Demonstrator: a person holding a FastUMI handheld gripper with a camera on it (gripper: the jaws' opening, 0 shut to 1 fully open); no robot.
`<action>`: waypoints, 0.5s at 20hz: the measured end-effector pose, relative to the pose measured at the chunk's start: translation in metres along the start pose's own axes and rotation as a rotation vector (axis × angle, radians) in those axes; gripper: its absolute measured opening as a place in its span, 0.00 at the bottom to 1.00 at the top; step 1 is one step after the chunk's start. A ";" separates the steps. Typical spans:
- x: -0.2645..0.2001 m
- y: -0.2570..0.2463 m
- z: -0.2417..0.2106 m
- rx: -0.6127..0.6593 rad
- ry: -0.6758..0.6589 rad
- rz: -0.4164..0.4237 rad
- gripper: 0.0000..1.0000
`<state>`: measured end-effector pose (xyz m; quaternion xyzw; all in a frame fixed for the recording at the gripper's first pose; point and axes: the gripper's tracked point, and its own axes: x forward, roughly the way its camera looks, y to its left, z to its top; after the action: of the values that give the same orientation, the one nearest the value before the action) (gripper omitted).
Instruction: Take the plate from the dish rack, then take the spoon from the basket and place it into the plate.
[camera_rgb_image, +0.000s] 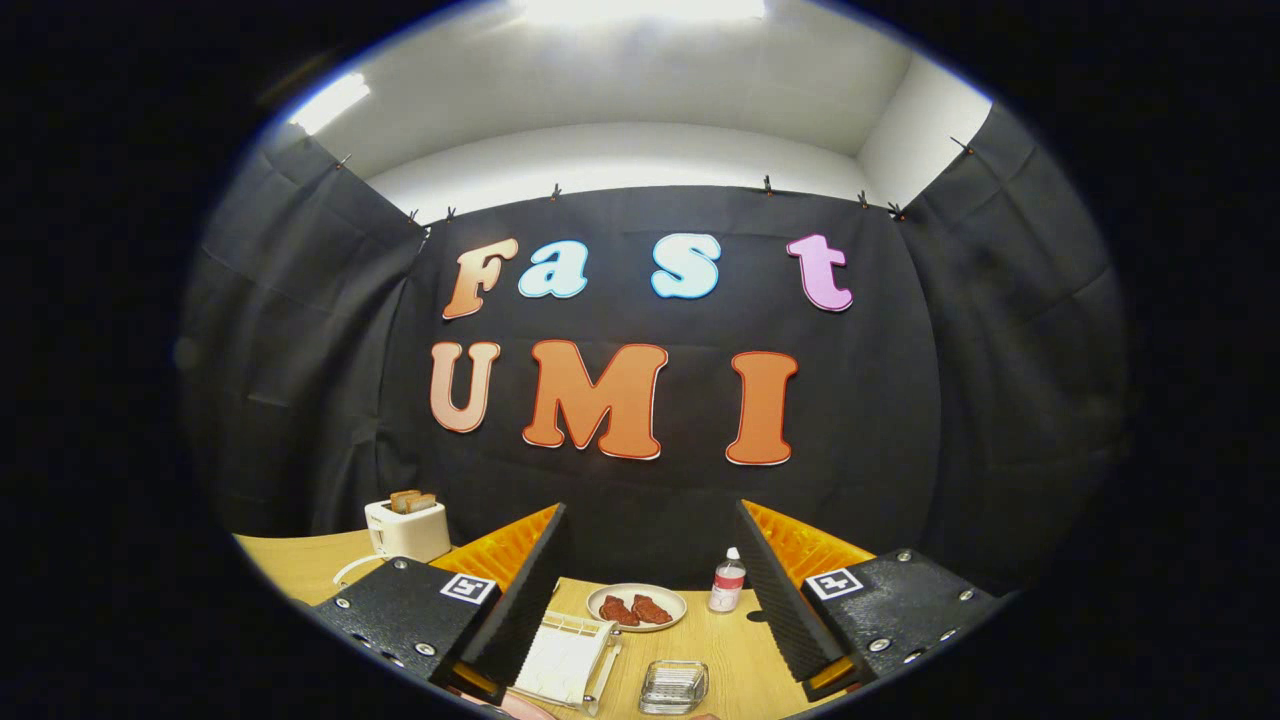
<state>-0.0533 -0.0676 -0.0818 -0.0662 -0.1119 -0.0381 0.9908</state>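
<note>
The gripper (648, 585) hangs above a light wooden table (720, 650), its fingers spread wide apart and holding nothing. Between them stands a white wire dish rack (568, 662) with a white plate upright in it. Just beyond the rack lies a round white plate of red food (637, 607). Right of the rack sits a clear glass dish (673, 686); farther back a small clear bottle (727, 582). A white toaster (406, 527) stands far left.
</note>
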 end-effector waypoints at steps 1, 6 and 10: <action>-0.001 -0.001 -0.003 0.002 0.006 0.001 0.97; -0.010 -0.013 -0.013 0.006 0.012 0.005 0.97; -0.015 -0.020 -0.024 0.026 0.039 0.001 0.96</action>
<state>-0.0642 -0.0896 -0.1063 -0.0526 -0.0930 -0.0375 0.9936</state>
